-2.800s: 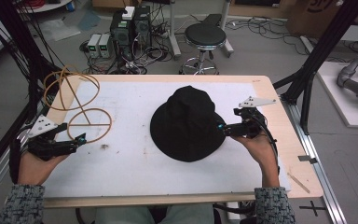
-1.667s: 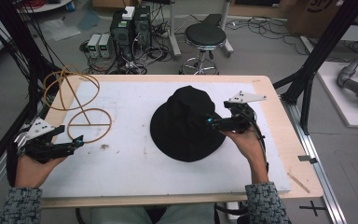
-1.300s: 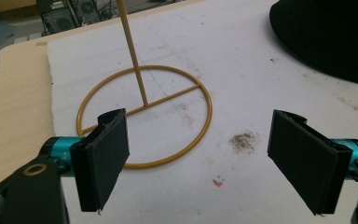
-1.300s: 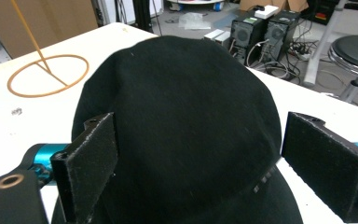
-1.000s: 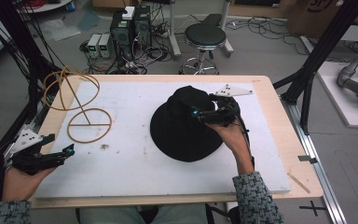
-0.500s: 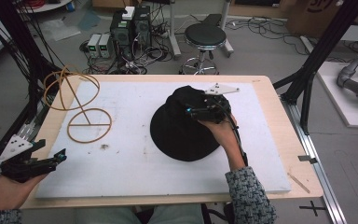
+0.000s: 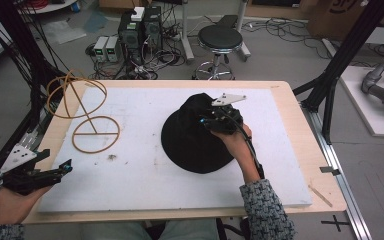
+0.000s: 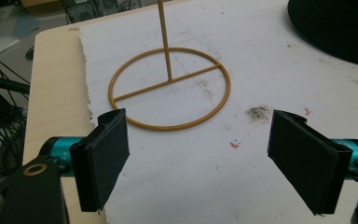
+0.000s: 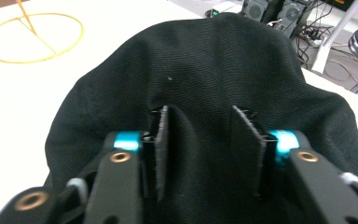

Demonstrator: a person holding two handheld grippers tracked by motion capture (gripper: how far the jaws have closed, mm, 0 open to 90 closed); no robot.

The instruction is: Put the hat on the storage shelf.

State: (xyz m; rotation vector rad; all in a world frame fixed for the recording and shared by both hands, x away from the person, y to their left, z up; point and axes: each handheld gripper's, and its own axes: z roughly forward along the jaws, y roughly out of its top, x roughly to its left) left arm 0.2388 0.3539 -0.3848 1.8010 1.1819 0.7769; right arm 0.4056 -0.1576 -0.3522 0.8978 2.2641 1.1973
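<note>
The black hat lies on the white sheet that covers the table, a little right of the middle, with its brim flat on the sheet and its crown up. The right gripper is on the crown, and its jaws have just been closing with a fold of the cloth between them; in the right gripper view the cloth rises in a soft ridge between the two pads, so I judge that the grip is on the hat now, but not yet a tight one. The hat seems to be light and soft, made of woven cloth: it wrinkles under the jaws and does not keep a firm shape. It will probably hang down and bend when it is lifted by one fold. The cloth is not slippery and not fragile, so a firm pinch on the crown is safe. The brim may be a better place for the second hold. The left gripper has its jaws wide apart with nothing between them, well apart from the hat, near the wire stand at the left of the sheet.
</note>
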